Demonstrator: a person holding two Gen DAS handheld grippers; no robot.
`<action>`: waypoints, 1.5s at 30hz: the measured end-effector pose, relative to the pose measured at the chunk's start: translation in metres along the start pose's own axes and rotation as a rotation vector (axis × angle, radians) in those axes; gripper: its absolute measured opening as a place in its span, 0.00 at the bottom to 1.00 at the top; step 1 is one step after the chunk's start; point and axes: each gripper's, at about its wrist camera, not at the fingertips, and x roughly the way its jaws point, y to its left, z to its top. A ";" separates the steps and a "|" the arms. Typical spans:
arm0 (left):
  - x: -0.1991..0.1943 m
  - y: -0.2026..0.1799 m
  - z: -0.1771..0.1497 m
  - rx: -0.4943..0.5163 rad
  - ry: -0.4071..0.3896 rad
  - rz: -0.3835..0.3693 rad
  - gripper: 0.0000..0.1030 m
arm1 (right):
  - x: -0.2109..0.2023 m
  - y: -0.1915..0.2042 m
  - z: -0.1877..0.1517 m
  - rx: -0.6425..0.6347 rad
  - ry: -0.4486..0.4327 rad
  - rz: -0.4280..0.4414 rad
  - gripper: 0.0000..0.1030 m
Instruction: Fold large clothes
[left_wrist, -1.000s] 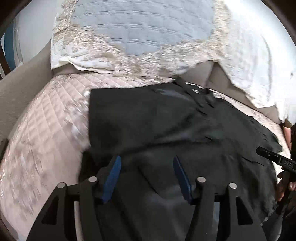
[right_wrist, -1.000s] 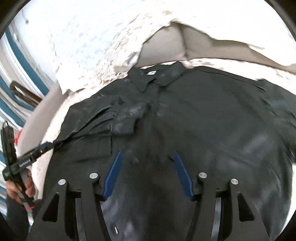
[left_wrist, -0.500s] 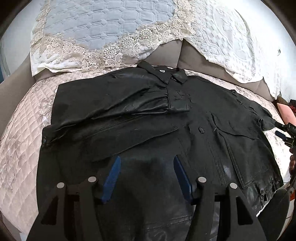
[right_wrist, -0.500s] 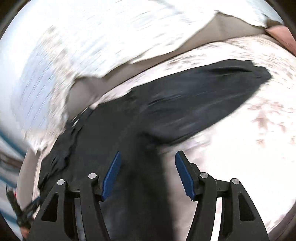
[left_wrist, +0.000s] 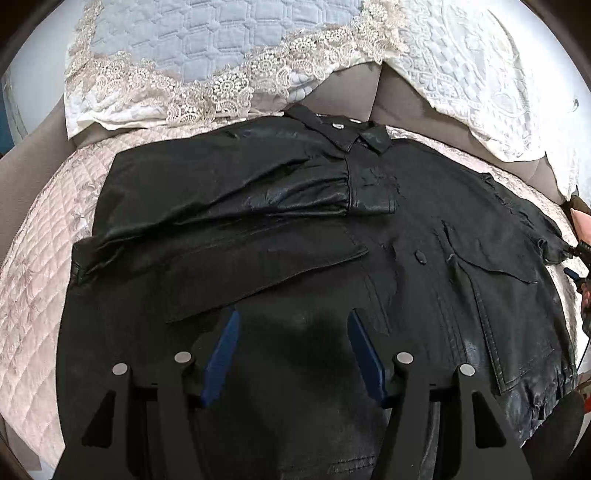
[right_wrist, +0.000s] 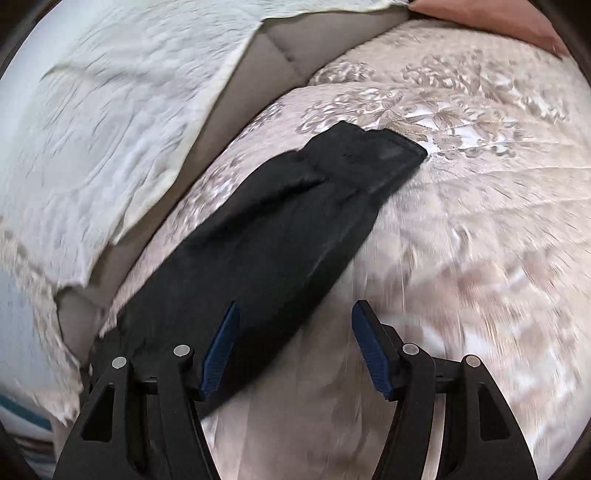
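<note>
Tilting downward, right hand-held gripper (right_wrist: 293, 343) hangs parted over sleeve (right_wrist: 280, 236).

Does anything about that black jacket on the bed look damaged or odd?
Yes. The jacket's shiny coating looks flaked around the front placket, near the folded-in sleeve's cuff. Its other sleeve lies straight out, unfolded.

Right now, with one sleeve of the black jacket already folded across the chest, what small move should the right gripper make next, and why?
Probably ease the right gripper forward to the cuff of the other sleeve and close on it. That sleeve lies stretched out flat on the quilted cover, while the folded sleeve lies across the jacket. The right jaws stand apart with nothing gripped.
</note>
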 end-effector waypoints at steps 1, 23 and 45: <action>0.001 0.000 0.000 -0.002 0.003 0.003 0.61 | 0.004 -0.004 0.007 0.016 -0.013 0.010 0.62; -0.021 0.011 0.004 -0.066 -0.059 -0.037 0.61 | -0.085 0.231 -0.043 -0.456 -0.034 0.383 0.03; -0.035 -0.011 0.043 -0.010 -0.122 -0.120 0.62 | -0.038 0.265 -0.211 -0.708 0.326 0.528 0.49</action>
